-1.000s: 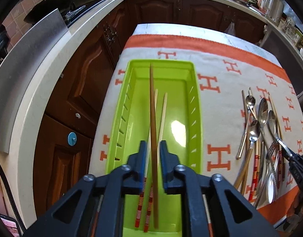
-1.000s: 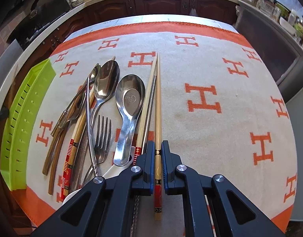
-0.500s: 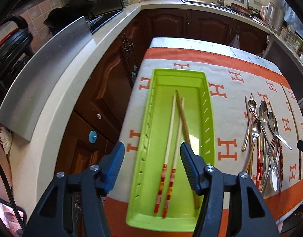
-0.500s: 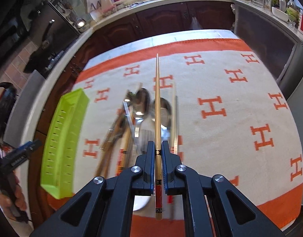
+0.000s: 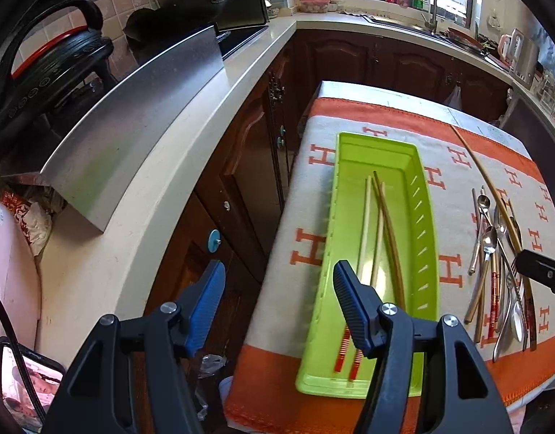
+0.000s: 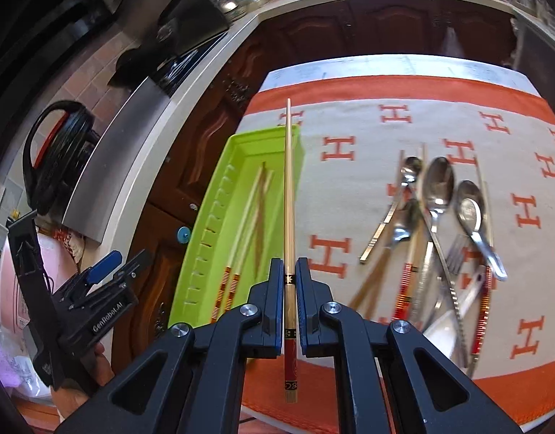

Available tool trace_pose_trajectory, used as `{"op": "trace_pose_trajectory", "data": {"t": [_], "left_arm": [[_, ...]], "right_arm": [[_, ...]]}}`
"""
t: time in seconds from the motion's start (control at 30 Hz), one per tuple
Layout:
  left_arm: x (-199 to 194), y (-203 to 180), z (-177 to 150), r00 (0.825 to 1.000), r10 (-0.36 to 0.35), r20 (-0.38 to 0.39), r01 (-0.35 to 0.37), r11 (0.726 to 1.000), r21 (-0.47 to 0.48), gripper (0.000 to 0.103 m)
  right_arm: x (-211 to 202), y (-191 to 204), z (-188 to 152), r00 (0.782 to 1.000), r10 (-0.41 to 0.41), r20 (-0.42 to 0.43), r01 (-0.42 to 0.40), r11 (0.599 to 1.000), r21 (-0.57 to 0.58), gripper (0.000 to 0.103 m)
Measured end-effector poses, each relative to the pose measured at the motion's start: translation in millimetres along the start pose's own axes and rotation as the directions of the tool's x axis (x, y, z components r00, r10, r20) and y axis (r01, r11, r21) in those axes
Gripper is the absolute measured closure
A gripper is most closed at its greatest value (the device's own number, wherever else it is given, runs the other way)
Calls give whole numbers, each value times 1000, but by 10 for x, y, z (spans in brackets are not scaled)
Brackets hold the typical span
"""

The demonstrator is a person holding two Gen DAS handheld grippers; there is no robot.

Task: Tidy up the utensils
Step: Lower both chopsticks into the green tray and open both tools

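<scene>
I see the orange-and-cream cloth [image 5: 440, 188] covering the table, the green tray [image 5: 427, 224] lying lengthwise at its left edge. My left gripper [image 5: 277, 300] has its jaws opening, nothing between them; it points steeply down, out past the tray's near left corner. My right gripper [image 6: 288, 282] is clamped on a single chopstick [image 6: 288, 188] near its red end — the shaft runs straight ahead over the tray's right wall. Three chopsticks [image 5: 377, 238] lie inside the tray. The remaining pile of spoons and forks [image 6: 436, 231] sits on the cloth, right of the held chopstick.
</scene>
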State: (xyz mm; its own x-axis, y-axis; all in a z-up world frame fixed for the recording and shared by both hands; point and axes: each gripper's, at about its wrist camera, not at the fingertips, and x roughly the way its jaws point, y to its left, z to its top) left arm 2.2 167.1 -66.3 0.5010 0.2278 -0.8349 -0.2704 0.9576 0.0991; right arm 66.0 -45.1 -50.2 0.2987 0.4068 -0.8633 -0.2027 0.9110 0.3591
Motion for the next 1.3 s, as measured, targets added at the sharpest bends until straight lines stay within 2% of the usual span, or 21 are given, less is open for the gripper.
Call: {"op": "trace_pose_trajectory", "data": {"t": [0.27, 0.33, 0.47, 0.53, 0.73, 0.93, 1.0, 1.03, 1.1, 1.17, 1.3], "left_arm": [[49, 208, -61, 1000, -11, -10, 10, 999, -38, 42], [57, 231, -64, 1000, -17, -9, 16, 999, -42, 42], [58, 256, -67, 1000, -27, -7, 26, 998, -49, 42], [66, 259, -69, 999, -31, -10, 31, 998, -50, 42], [68, 224, -97, 999, -42, -17, 41, 998, -44, 42], [83, 159, -108, 999, -43, -26, 42, 999, -27, 42], [98, 145, -115, 998, -45, -34, 44, 999, -25, 42], [104, 132, -119, 998, -46, -37, 45, 999, -23, 42], [118, 121, -129, 998, -47, -42, 46, 999, -18, 42], [118, 106, -135, 998, -48, -46, 47, 999, -13, 42], [120, 55, -149, 998, -49, -49, 49, 999, 0, 42]], "right_arm": [[393, 315, 179, 996, 71, -55, -68, 996, 60, 97], [505, 367, 212, 995, 80, -66, -76, 995, 62, 93], [681, 398, 236, 998, 19, -63, -16, 999, 50, 83], [765, 349, 218, 996, 31, -89, -26, 998, 65, 83], [1037, 231, 161, 990, -55, -126, 61, 997, 45, 83], [1323, 110, 162, 985, -84, -152, 93, 994, 56, 83], [1384, 81, 182, 986, -83, -145, 95, 993, 71, 86], [1396, 76, 185, 987, -81, -141, 92, 993, 78, 92], [1384, 78, 182, 987, -89, -136, 102, 991, 92, 97], [1345, 83, 169, 982, -142, -121, 154, 984, 90, 98], [1269, -22, 145, 982, -145, -125, 163, 976, 147, 99]]}}
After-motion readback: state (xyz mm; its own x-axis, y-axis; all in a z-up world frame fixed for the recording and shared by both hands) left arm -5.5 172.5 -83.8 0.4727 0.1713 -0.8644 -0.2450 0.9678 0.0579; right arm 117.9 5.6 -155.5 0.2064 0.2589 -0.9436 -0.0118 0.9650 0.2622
